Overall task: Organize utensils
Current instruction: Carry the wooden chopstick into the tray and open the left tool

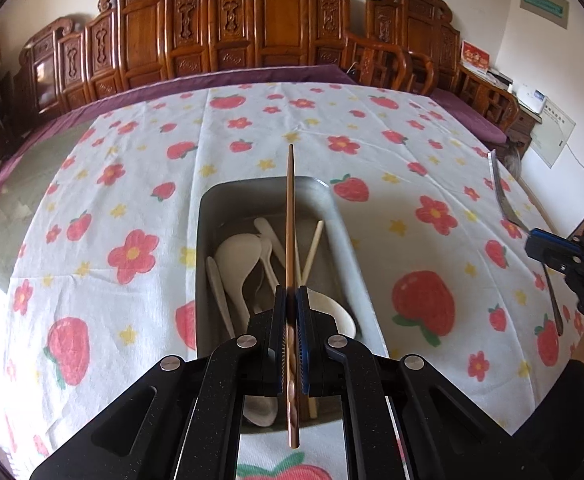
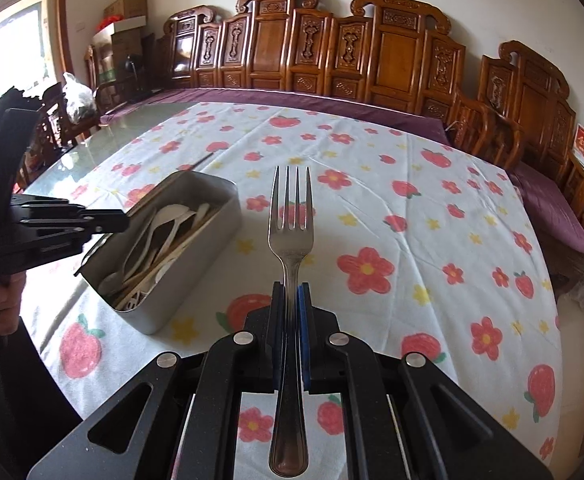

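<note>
A flowered tablecloth (image 1: 132,184) covers the table in front of carved wooden chairs (image 2: 391,52). The metal tin (image 1: 208,240) already holds pale spoons (image 1: 238,256) and light chopsticks, so most sorting looks done. Above it, the left gripper (image 1: 290,304) is clamped on a brown chopstick (image 1: 290,208), not yet dropped in. Right of the tin, the right gripper (image 2: 292,300) pinches a steel fork (image 2: 290,236) by its handle, clear of the cloth.
</note>
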Action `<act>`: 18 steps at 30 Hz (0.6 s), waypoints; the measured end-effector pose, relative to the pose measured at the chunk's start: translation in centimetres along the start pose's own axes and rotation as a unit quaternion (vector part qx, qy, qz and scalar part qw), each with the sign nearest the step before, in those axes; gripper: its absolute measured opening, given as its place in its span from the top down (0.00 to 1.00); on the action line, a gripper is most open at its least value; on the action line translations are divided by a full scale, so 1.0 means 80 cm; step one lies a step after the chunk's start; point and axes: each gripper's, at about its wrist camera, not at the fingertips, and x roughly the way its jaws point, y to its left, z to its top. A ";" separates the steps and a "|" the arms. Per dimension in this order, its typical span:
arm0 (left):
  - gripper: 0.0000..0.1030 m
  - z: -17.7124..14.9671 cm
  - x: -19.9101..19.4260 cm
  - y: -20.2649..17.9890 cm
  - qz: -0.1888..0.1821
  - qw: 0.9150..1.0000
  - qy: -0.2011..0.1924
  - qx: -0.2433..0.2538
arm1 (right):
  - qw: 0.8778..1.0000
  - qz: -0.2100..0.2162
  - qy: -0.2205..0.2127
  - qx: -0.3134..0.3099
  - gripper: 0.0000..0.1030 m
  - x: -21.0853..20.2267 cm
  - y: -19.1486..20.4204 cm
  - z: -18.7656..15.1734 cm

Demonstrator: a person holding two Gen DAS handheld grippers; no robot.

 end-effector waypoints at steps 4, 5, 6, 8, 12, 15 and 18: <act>0.96 0.000 0.018 0.006 0.002 1.000 0.016 0.001 | 1.000 0.005 -0.001 -0.012 0.92 0.000 0.009 0.007; 0.96 0.000 0.021 0.006 0.002 1.000 0.020 0.002 | 1.000 0.005 -0.001 -0.014 0.92 0.000 0.011 0.008; 0.96 -0.002 0.025 0.006 0.003 1.000 0.025 0.005 | 1.000 0.007 -0.002 -0.015 0.92 0.000 0.012 0.009; 0.96 -0.004 0.030 0.006 0.005 0.999 0.031 0.008 | 1.000 0.008 -0.003 -0.015 0.92 0.001 0.011 0.010; 0.96 -0.012 0.039 0.006 0.008 0.999 0.040 0.011 | 1.000 0.010 -0.004 -0.015 0.92 0.003 0.013 0.010; 0.96 -0.014 0.044 0.008 0.006 0.999 0.044 0.008 | 1.000 0.011 -0.002 -0.016 0.92 0.005 0.016 0.011; 0.96 -0.014 0.046 0.007 0.005 0.999 0.045 0.009 | 1.000 0.014 -0.001 -0.018 0.92 0.005 0.021 0.012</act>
